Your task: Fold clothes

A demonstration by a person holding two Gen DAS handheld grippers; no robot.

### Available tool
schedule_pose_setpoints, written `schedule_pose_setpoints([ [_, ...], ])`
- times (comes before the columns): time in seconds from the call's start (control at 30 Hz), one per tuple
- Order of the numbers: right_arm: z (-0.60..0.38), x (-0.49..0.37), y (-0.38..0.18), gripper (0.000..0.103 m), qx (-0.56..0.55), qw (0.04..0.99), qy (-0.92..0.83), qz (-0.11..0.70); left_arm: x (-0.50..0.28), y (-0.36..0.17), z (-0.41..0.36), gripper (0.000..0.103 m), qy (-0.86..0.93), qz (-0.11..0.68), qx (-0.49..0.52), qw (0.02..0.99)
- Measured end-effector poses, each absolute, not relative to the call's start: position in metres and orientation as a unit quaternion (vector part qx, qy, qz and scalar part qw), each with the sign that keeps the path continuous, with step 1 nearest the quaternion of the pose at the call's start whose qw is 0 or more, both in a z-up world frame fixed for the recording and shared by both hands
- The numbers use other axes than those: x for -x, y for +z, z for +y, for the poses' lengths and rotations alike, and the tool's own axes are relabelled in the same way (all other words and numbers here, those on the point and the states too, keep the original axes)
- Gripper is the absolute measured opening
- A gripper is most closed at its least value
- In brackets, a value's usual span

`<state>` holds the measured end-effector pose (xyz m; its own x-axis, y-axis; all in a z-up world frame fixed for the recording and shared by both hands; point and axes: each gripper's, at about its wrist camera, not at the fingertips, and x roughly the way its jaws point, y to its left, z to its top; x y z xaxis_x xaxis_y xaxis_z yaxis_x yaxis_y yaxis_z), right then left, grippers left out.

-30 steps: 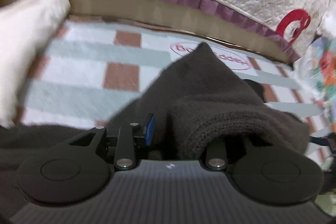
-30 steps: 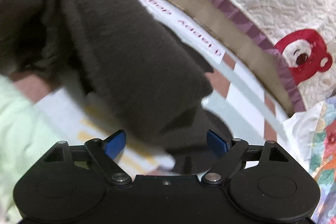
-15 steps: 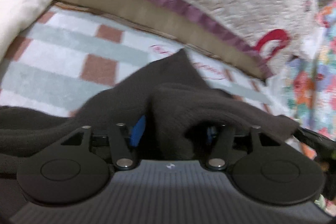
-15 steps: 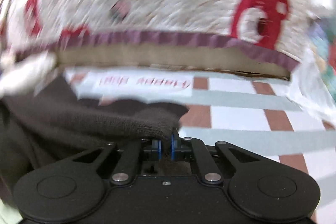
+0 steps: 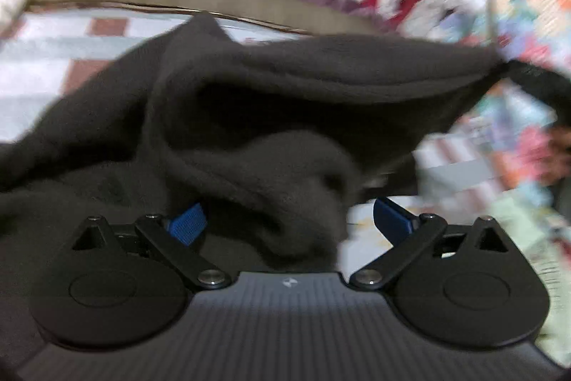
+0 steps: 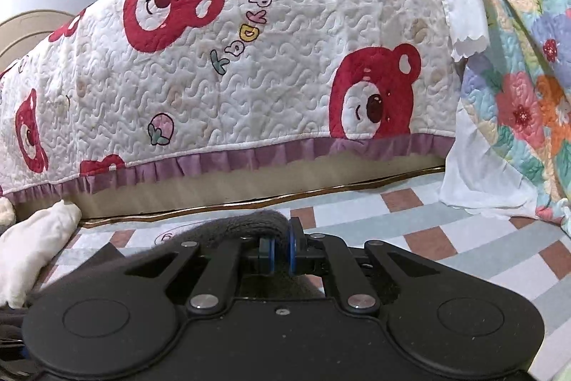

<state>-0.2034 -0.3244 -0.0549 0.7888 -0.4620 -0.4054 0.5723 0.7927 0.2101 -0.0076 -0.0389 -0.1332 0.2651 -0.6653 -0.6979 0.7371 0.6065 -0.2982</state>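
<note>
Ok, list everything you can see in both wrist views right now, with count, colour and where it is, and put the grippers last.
dark garment: one, dark grey-brown knit, bunched on the checked sheet, one edge pulled up to the right
checked sheet: one, white, pale green and brown squares, under everything
bear quilt: one, cream with red bears and a purple frill, draped over the headboard behind
floral quilt: one, multicoloured flowers, far right
white cloth: one, cream-white, left edge of the sheet
left hand-held gripper: one, black with blue pads, jaws opening, garment lying between them unpinched
right hand-held gripper: one, black with blue pads, shut on a garment edge
</note>
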Motion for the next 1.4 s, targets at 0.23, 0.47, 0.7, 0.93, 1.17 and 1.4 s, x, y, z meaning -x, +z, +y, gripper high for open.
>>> schedule_pose_setpoints([
  [0.23, -0.315, 0.216, -0.045, 0.006, -0.113, 0.93, -0.311, 0.162, 0.012, -0.086, -0.027, 0.009, -0.356, 0.29, -0.141, 0.877],
  [0.47, -0.323, 0.248, -0.013, 0.006, -0.137, 0.922, -0.341, 0.122, 0.014, 0.013, 0.002, 0.009, -0.267, 0.17, -0.184, 0.931],
  [0.7, -0.305, 0.291, 0.024, 0.006, -0.079, 0.933, -0.337, 0.096, 0.035, 0.069, 0.051, 0.008, -0.24, 0.111, -0.155, 0.952],
  [0.93, -0.278, 0.34, 0.083, 0.006, -0.037, 0.948, -0.312, 0.057, 0.069, 0.124, 0.076, 0.008, -0.215, 0.021, -0.148, 0.965],
  [1.17, -0.252, 0.37, 0.107, 0.006, -0.02, 0.958, -0.282, 0.056, 0.1, 0.133, 0.116, 0.008, -0.212, 0.03, -0.13, 0.968],
  [1.4, -0.256, 0.369, 0.053, 0.006, -0.045, 0.949, -0.292, 0.106, 0.104, 0.07, 0.115, 0.009, -0.226, 0.088, -0.201, 0.949],
])
